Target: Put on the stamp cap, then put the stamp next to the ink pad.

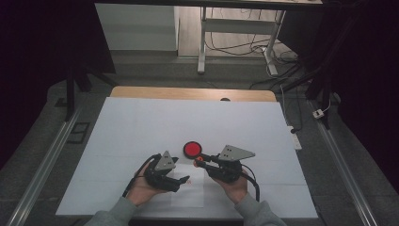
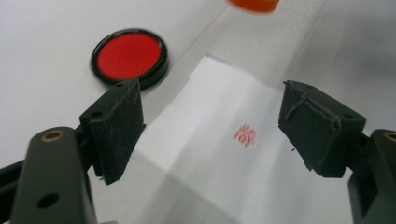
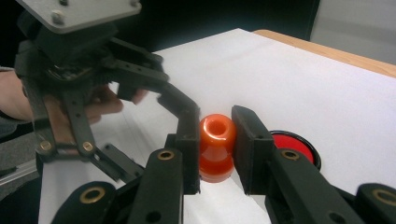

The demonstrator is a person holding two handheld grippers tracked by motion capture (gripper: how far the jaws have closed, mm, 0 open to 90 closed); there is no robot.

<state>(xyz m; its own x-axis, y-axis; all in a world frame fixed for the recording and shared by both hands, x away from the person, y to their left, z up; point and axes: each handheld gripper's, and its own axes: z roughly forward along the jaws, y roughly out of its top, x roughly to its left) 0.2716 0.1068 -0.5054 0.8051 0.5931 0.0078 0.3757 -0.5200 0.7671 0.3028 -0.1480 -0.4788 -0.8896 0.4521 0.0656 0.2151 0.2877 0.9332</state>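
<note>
On the paper sheet (image 2: 219, 154) there's already a red stamp mark (image 2: 245, 135), so stamping's done: my right gripper (image 3: 215, 140) is clamped on the orange stamp (image 3: 216, 147) beside the ink pad (image 1: 192, 149), left gripper (image 2: 210, 135) jaws apart, just put-away left.

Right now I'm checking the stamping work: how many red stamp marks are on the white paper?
1. A single red stamp mark sits on the white paper, between the left gripper's open fingers. The hands and grippers may hide other marks.
</note>
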